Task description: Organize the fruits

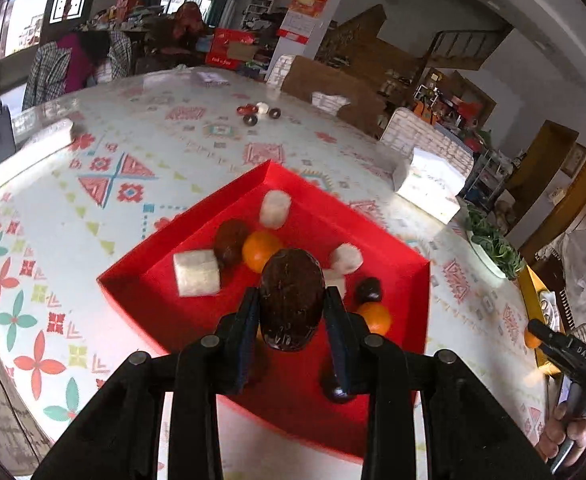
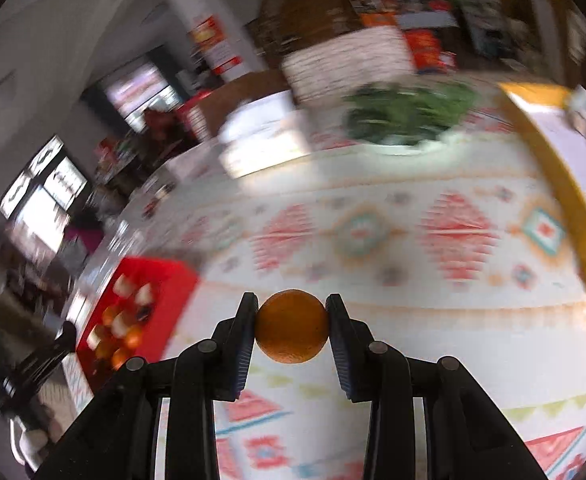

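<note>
My left gripper (image 1: 292, 294) is shut on a dark brown oval fruit (image 1: 291, 298) and holds it above the red tray (image 1: 409, 280). The tray holds two oranges (image 1: 260, 250), another brown fruit (image 1: 231, 240), a small dark fruit (image 1: 368, 290) and white foam-wrapped fruits (image 1: 196, 273). My right gripper (image 2: 291, 302) is shut on an orange (image 2: 291, 326) above the patterned tablecloth, to the right of the red tray (image 2: 173, 292). The right gripper with its orange also shows at the right edge of the left wrist view (image 1: 533, 334).
A yellow box (image 2: 553, 176) lies at the far right of the table. A white bowl of green leaves (image 2: 405, 120) and a white box (image 2: 261, 140) stand at the back. Small caps (image 1: 259, 112) lie far across the table. The right wrist view is blurred.
</note>
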A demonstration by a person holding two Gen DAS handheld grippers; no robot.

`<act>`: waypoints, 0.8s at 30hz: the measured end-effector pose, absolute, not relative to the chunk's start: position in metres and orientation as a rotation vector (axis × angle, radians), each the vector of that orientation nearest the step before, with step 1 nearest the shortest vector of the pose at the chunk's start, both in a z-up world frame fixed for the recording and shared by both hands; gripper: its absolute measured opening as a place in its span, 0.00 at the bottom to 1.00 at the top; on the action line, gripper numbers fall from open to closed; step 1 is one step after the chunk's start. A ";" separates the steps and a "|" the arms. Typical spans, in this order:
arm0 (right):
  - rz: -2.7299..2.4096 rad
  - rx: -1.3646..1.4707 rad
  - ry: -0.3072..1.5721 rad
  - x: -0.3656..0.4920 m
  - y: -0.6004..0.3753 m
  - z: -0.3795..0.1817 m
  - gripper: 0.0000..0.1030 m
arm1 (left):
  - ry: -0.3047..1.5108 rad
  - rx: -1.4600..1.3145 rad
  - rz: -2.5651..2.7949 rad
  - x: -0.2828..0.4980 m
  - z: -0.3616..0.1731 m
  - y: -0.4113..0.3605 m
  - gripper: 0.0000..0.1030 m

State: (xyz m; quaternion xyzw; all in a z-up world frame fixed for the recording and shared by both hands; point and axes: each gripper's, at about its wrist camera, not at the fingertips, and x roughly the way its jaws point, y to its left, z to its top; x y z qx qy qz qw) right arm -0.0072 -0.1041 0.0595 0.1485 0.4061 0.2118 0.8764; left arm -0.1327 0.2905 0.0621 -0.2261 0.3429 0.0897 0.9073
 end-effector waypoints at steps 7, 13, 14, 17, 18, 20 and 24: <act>0.635 0.174 0.903 -0.016 0.015 0.060 0.37 | 0.738 -0.475 0.098 -0.131 0.045 0.284 0.31; 0.720 0.077 0.930 -0.015 0.093 0.054 0.37 | 0.783 -0.454 0.068 -0.121 0.031 0.275 0.31; 0.731 0.066 0.937 -0.012 0.105 0.053 0.37 | 0.788 -0.461 0.068 -0.120 0.028 0.276 0.31; 0.737 0.035 0.951 -0.006 0.128 0.049 0.37 | 0.789 -0.480 0.052 -0.122 0.027 0.278 0.36; 0.741 0.029 0.960 -0.002 0.136 0.047 0.37 | 0.781 -0.485 0.047 -0.124 0.028 0.280 0.44; 0.742 0.018 0.974 0.005 0.150 0.042 0.37 | 0.759 -0.490 0.049 -0.128 0.034 0.282 0.48; 0.717 -0.022 0.994 0.018 0.170 0.033 0.37 | 0.719 -0.487 0.058 -0.136 0.046 0.290 0.54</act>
